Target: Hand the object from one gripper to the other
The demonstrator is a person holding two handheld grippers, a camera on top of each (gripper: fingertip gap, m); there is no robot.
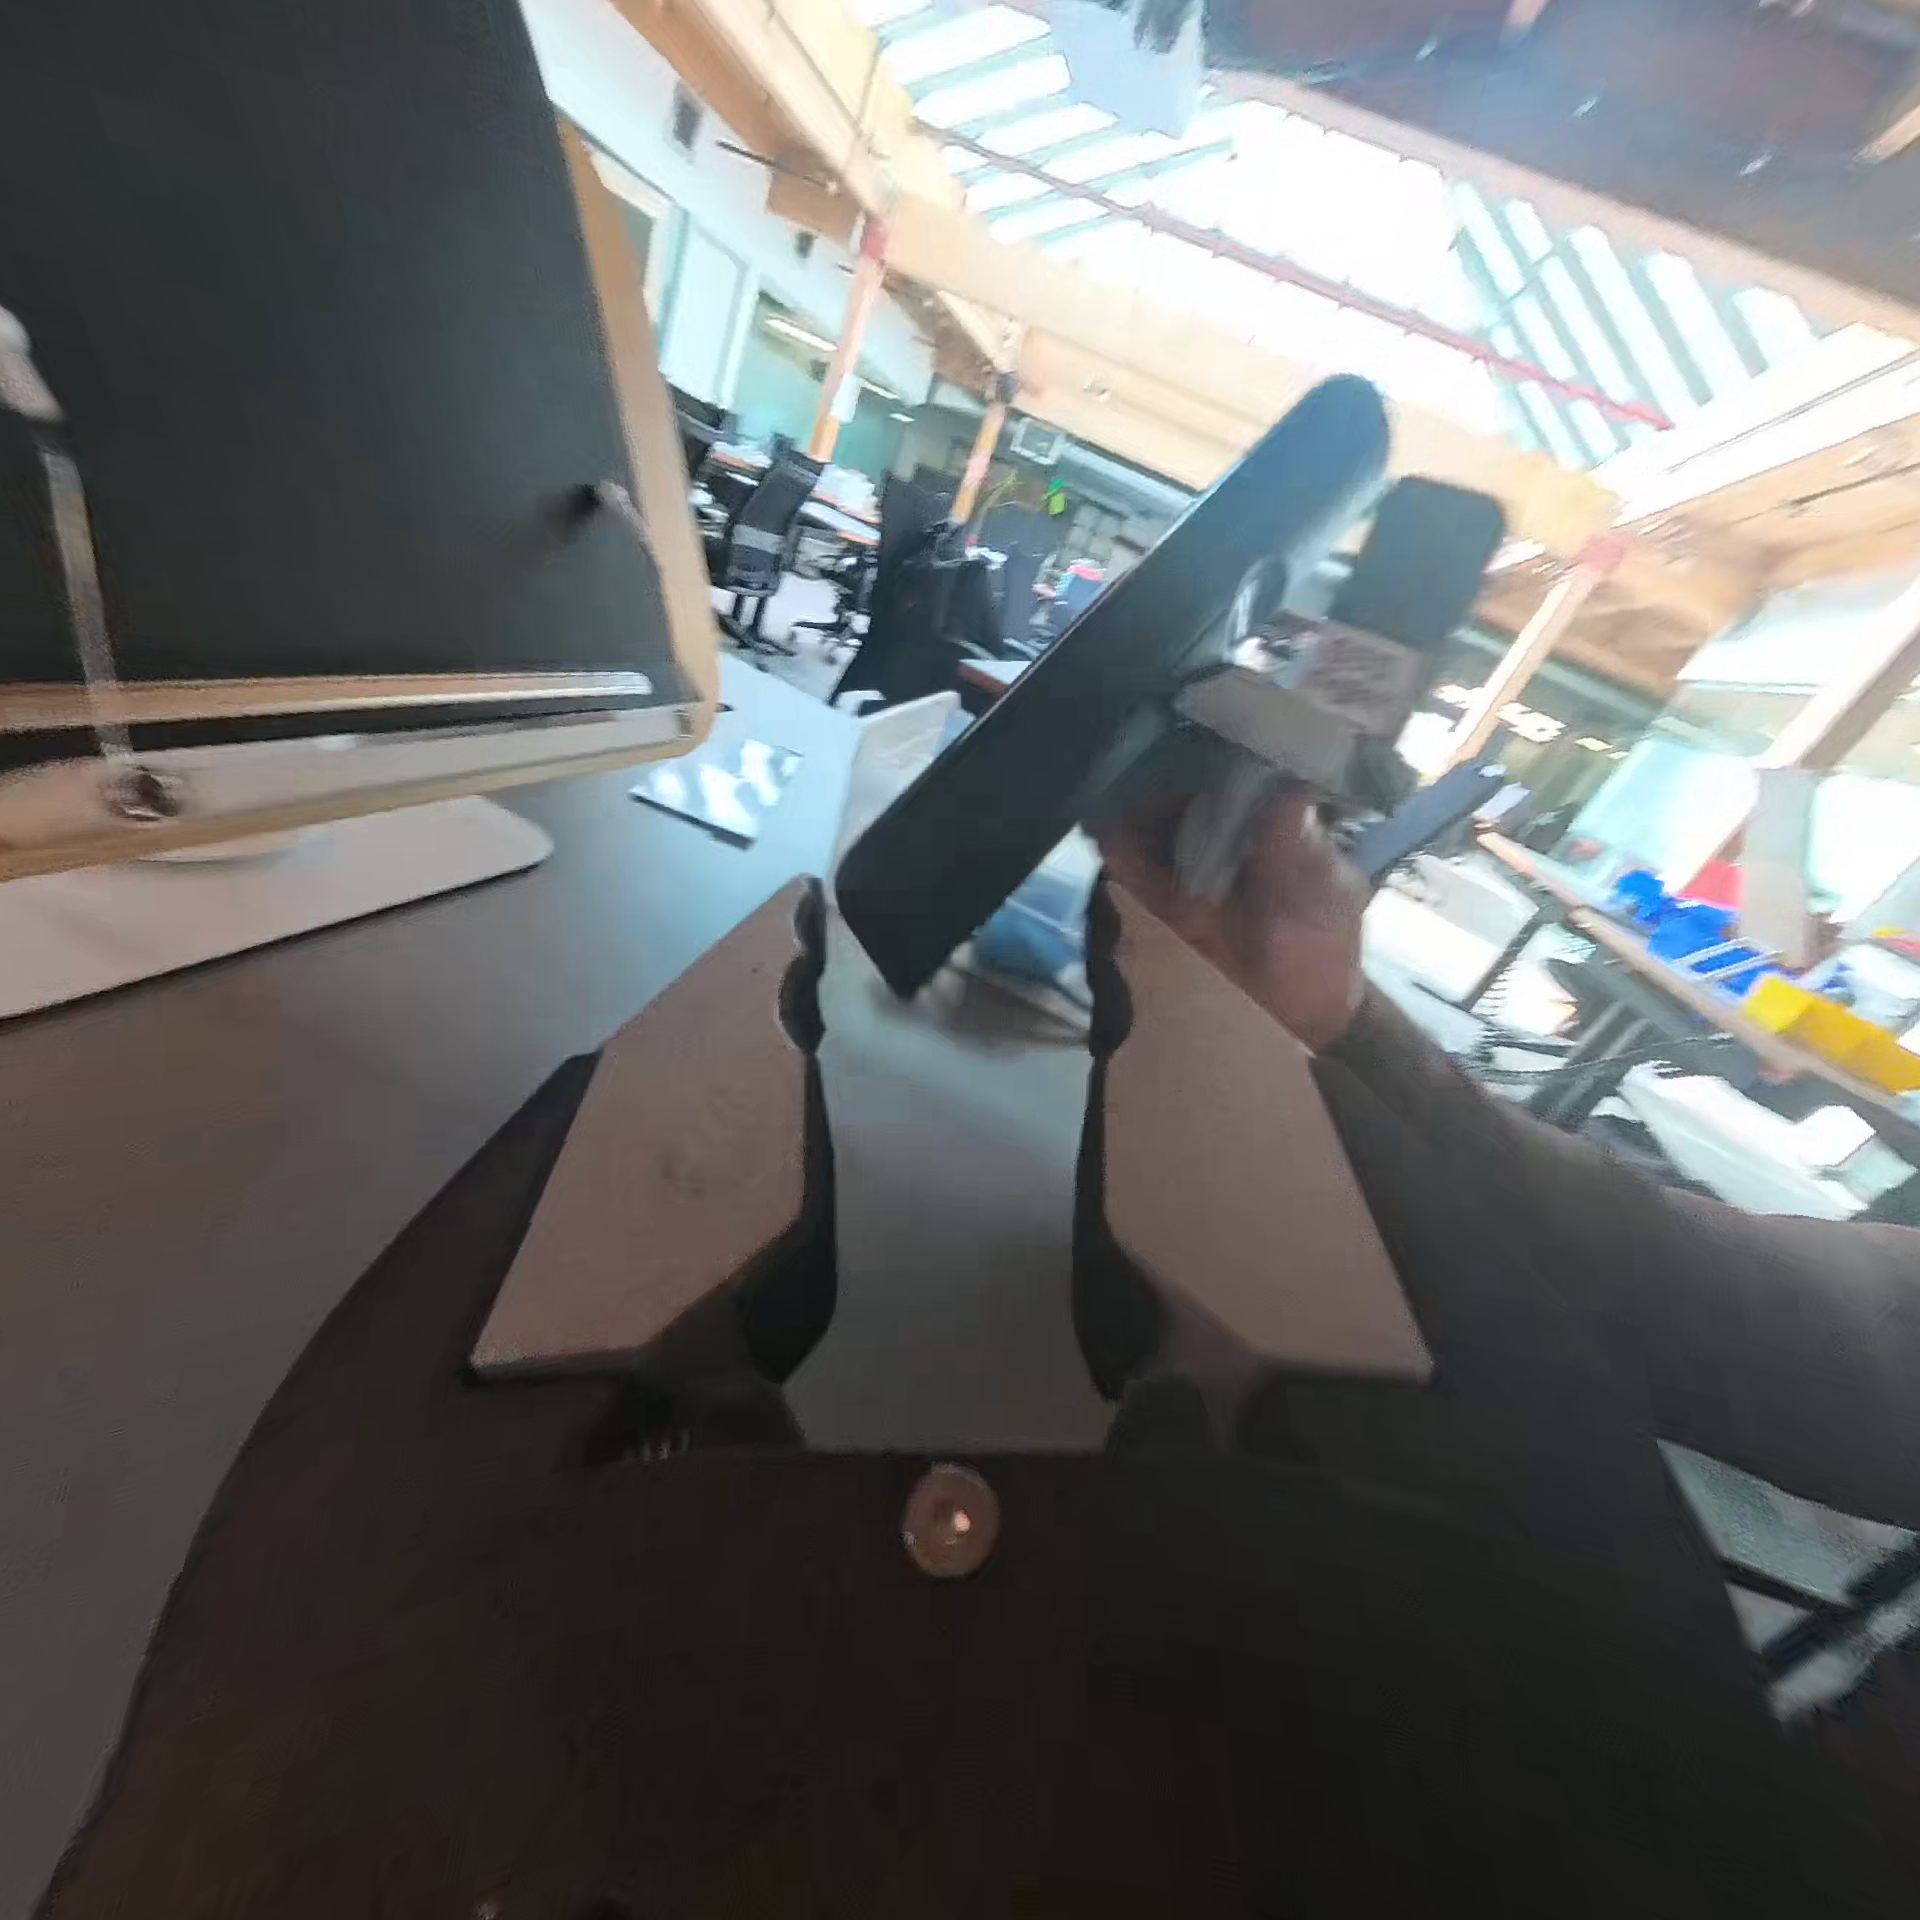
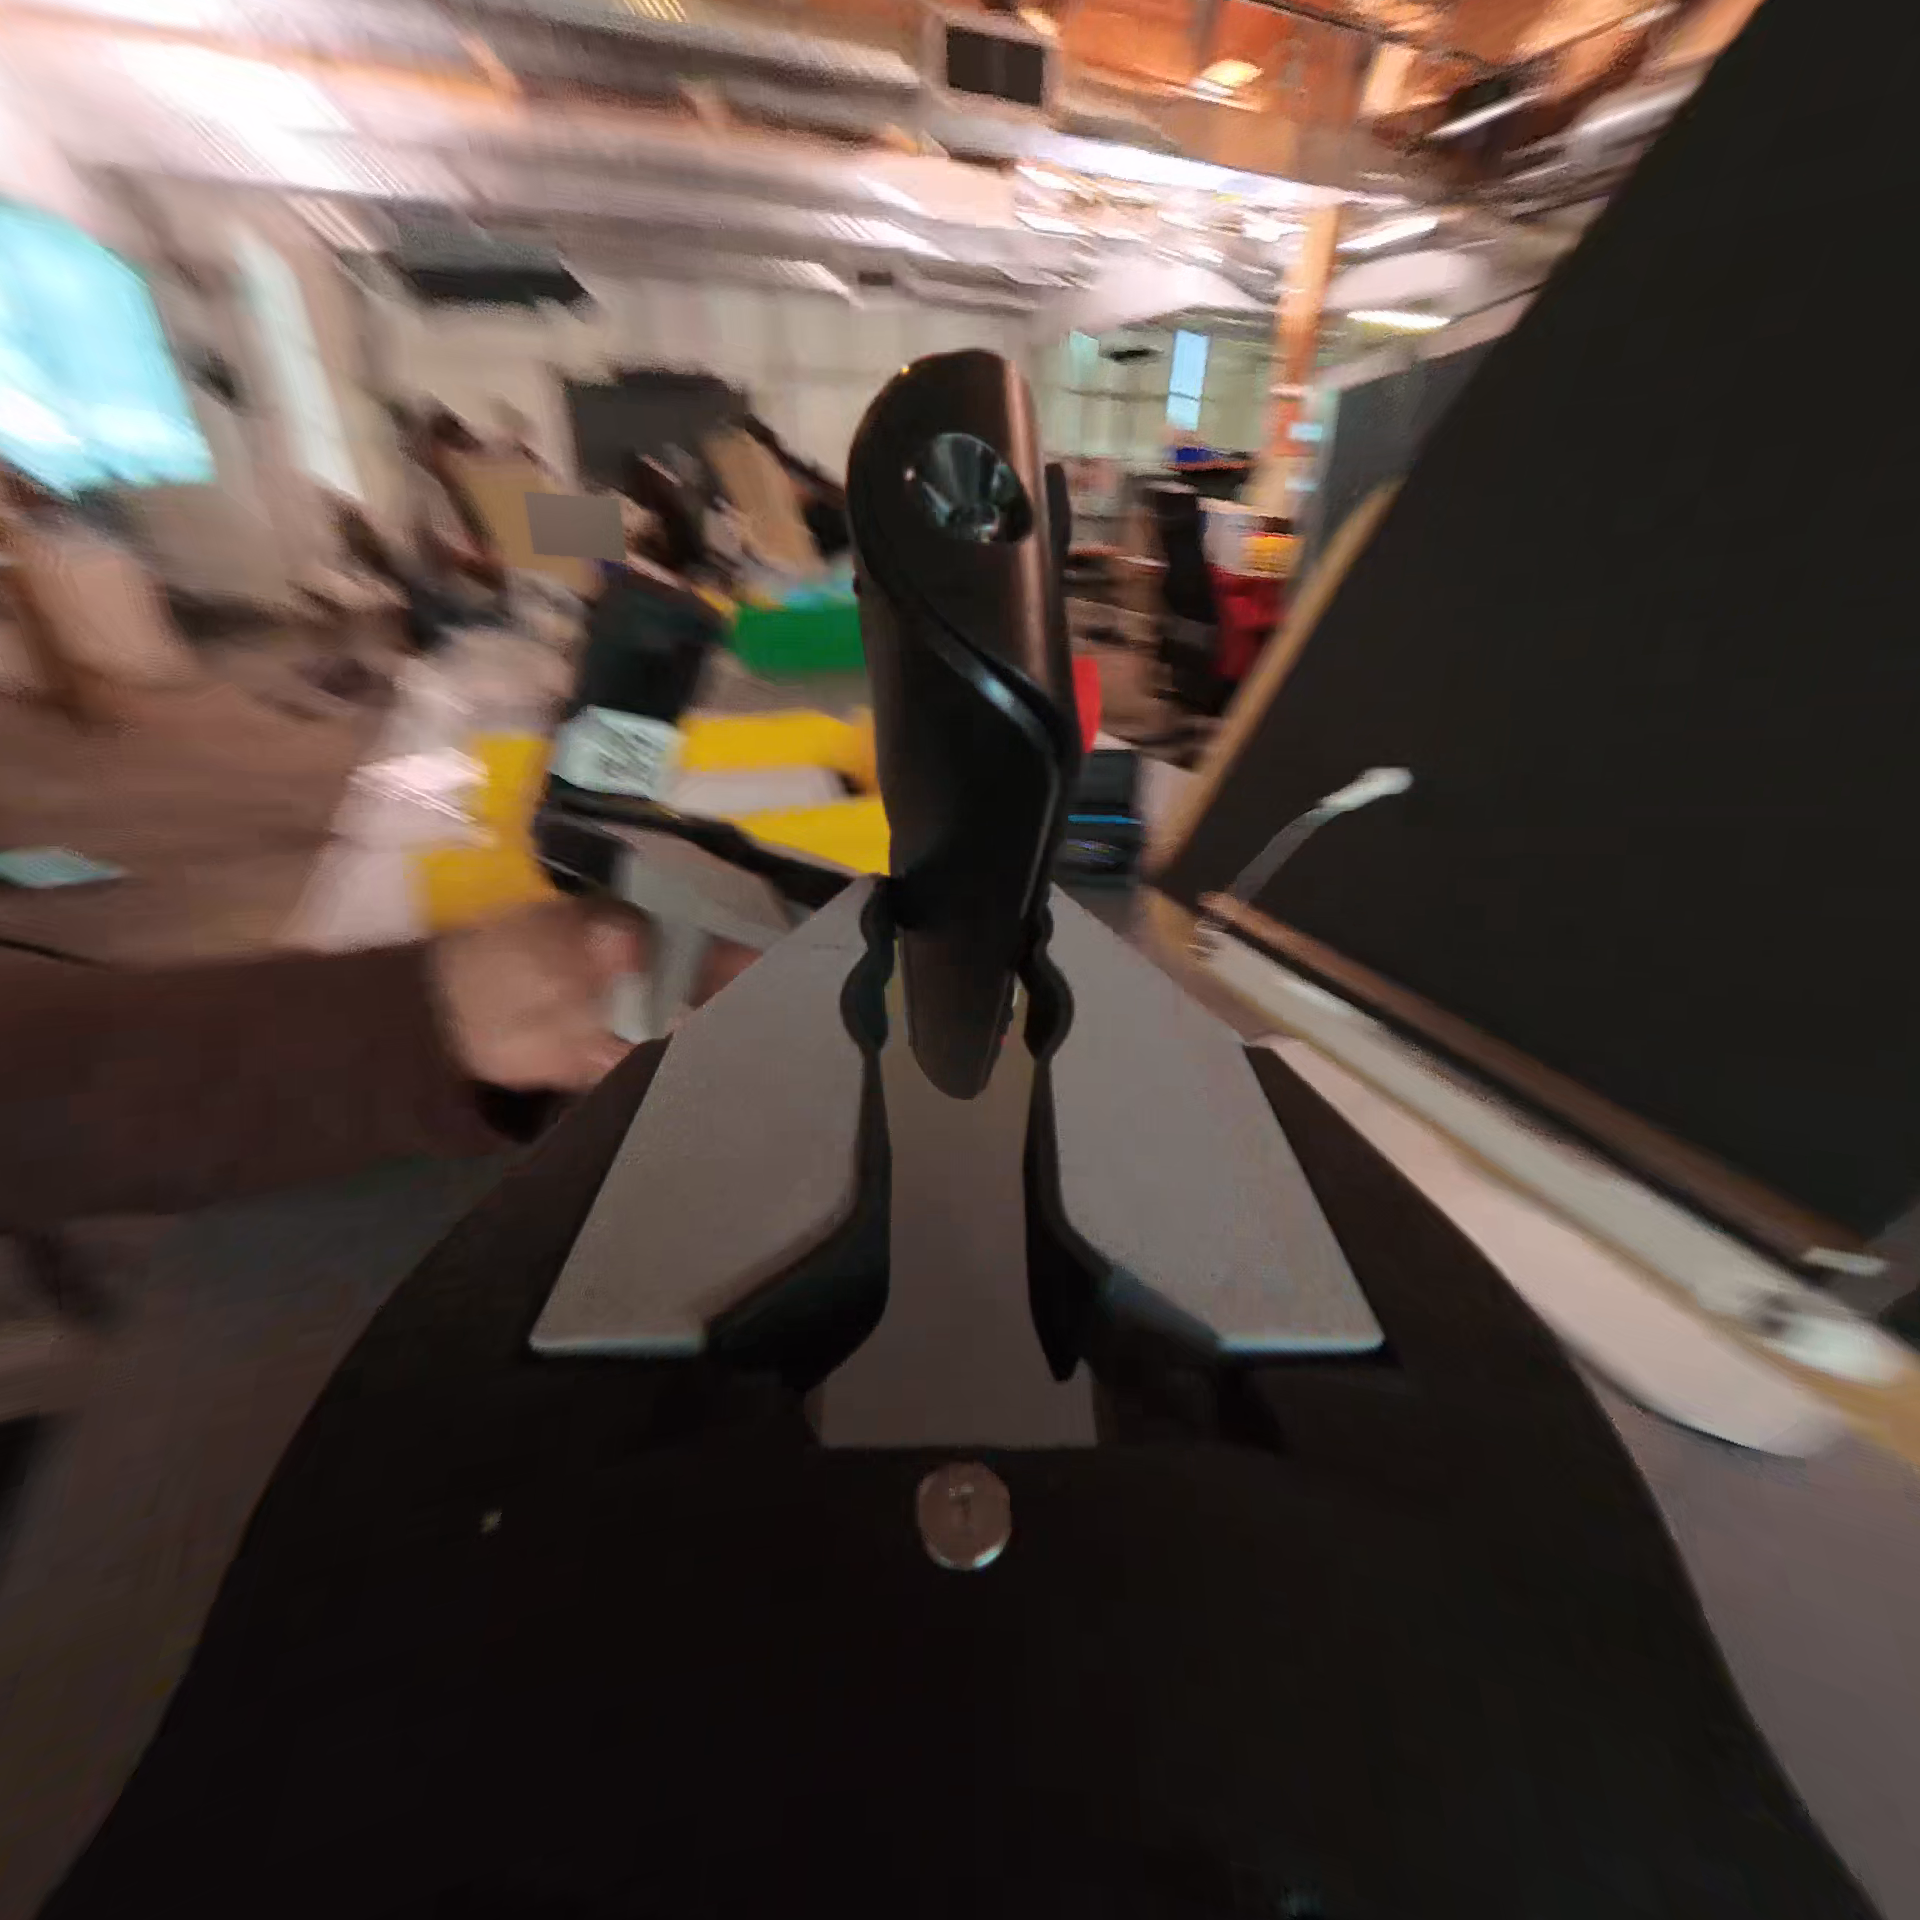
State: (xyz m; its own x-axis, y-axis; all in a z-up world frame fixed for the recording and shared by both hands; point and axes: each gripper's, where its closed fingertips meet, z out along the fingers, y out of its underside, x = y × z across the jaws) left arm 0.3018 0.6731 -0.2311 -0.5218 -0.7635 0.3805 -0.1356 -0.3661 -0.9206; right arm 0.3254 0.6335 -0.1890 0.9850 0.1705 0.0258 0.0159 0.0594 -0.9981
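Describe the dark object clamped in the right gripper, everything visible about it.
The dark object is a glossy, brownish-black, elongated piece with a rounded top, a shiny metal fitting near its upper end and a curved black ridge down its face. It stands roughly upright, its lower end pinched between the right gripper fingers. Nothing else visibly touches it. The view is blurred.

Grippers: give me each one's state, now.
Left gripper: open, holding nothing.
Right gripper: shut on the black object.
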